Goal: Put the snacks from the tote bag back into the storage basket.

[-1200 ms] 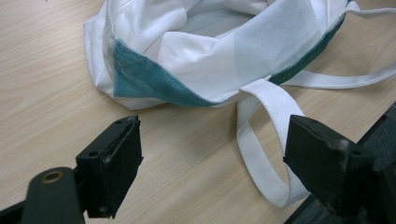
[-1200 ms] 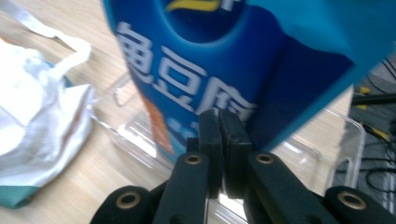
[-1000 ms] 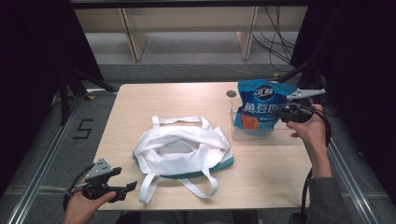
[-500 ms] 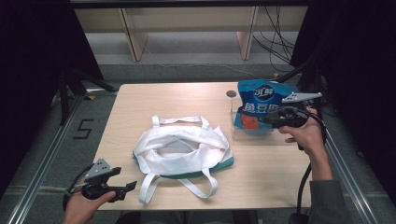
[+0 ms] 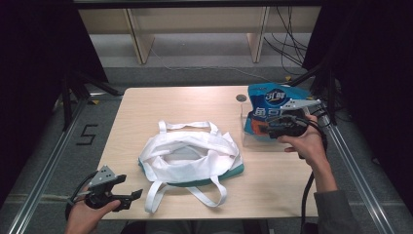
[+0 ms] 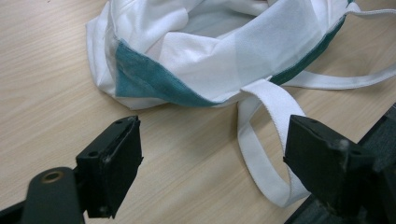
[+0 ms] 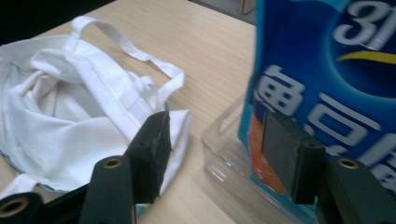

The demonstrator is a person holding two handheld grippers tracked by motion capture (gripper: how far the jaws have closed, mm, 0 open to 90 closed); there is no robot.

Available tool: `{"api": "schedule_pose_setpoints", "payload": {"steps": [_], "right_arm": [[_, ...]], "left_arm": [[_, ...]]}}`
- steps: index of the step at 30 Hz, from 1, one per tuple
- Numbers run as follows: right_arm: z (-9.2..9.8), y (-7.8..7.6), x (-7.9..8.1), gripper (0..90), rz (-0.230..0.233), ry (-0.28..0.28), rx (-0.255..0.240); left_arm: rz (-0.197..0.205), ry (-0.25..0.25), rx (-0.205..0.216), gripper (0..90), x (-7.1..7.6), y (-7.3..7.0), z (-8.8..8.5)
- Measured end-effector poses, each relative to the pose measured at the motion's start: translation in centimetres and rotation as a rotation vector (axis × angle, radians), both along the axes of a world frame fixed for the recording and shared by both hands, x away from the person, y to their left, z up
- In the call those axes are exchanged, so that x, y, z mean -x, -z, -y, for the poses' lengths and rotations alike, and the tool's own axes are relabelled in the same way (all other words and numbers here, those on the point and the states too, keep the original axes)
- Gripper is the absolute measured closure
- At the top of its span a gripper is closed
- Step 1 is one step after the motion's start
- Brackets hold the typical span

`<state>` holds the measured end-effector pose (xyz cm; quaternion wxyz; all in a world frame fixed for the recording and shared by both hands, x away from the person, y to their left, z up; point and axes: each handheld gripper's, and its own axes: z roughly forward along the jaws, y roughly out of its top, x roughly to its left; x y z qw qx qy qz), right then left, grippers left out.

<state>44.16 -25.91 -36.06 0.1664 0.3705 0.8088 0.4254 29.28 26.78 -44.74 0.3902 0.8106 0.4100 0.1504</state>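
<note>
I read a large white "3" and bold Chinese characters on the blue snack bag point(image 5: 269, 108), which stands in a clear plastic tray point(image 5: 253, 141) near the counter's point(image 5: 160, 105) far right corner. My right hand-held gripper point(image 5: 266, 127) sits just at the bag's front; its jaws have just been opening and now stand apart, pressing on nothing. The white tote bag point(image 5: 190, 156) with a teal base lies open mid-counter. My left hand-held gripper point(image 5: 136, 196) hangs wide open and empty at the near left edge.
</note>
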Motion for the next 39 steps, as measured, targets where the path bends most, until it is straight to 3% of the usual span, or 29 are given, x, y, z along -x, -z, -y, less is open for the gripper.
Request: {"api": "schedule_pose_setpoints", "payload": {"steps": [5,6,7,10,11,12,14,15,16,17,18,20,23,24,25,26,29,33,39], "right_arm": [[-1.6,0.5,0.2,38.3,0.005,-0.017,-0.014],[-2.1,0.7,0.3,37.2,-0.007,-0.019,-0.013],[-2.4,0.9,0.4,36.6,-0.021,-0.015,-0.019],[-3.5,1.8,0.6,34.8,-0.061,-0.044,0.000],[-3.7,2.0,0.5,34.6,-0.052,-0.053,0.014],[-4.0,2.3,0.5,34.3,-0.066,-0.059,0.020],[-4.6,2.7,0.7,33.5,-0.094,-0.057,0.014],[-4.7,2.9,0.6,32.8,-0.081,-0.069,0.017],[-4.8,2.9,0.6,32.0,-0.070,-0.074,0.034],[-4.9,3.0,0.7,31.6,-0.091,-0.069,0.037],[-5.1,3.1,0.8,31.5,-0.088,-0.068,0.029],[-5.2,3.3,0.9,30.9,-0.089,-0.070,0.043],[-5.4,3.7,1.3,30.4,-0.102,-0.065,0.049],[-5.5,3.8,1.3,30.4,-0.103,-0.070,0.046],[-5.6,4.1,1.4,30.4,-0.089,-0.065,0.041],[-5.6,4.3,1.5,30.4,-0.091,-0.076,0.052],[-6.0,5.0,1.9,30.0,-0.083,-0.084,0.046],[-6.6,6.2,3.0,28.8,-0.103,-0.117,0.003],[-7.2,7.3,4.8,25.4,-0.089,-0.145,0.009]], "left_arm": [[0.001,-0.001,0.000,18.1,0.0,0.0,0.0],[0.001,-0.002,0.000,18.1,0.0,0.0,0.0],[0.008,-0.026,0.037,18.0,0.0,0.1,0.2],[0.007,-0.021,0.031,18.0,0.0,0.1,0.2],[0.002,-0.004,0.006,18.0,0.0,0.0,0.0],[0.006,-0.022,0.033,18.0,0.1,0.1,0.2],[0.009,-0.023,0.035,18.0,0.1,0.1,0.2],[0.009,-0.023,0.035,18.0,0.1,0.1,0.2],[0.004,-0.005,0.007,18.0,0.0,0.0,0.0],[0.003,-0.001,0.002,18.0,0.0,0.0,0.0],[0.008,-0.019,0.029,18.1,0.1,0.1,0.2],[0.009,-0.023,0.035,18.1,0.1,0.1,0.2],[0.002,0.000,0.000,18.1,0.0,0.0,0.0],[0.008,-0.023,0.034,18.0,0.1,0.1,0.2],[0.001,0.001,-0.001,18.0,0.0,0.0,0.0],[-0.006,-0.011,0.013,18.1,0.1,0.0,0.1],[0.005,-0.002,0.004,18.1,0.0,0.0,0.0],[0.003,-0.001,0.002,18.1,0.0,0.0,0.0],[-0.002,0.004,0.001,18.0,0.0,0.0,-0.1]]}}
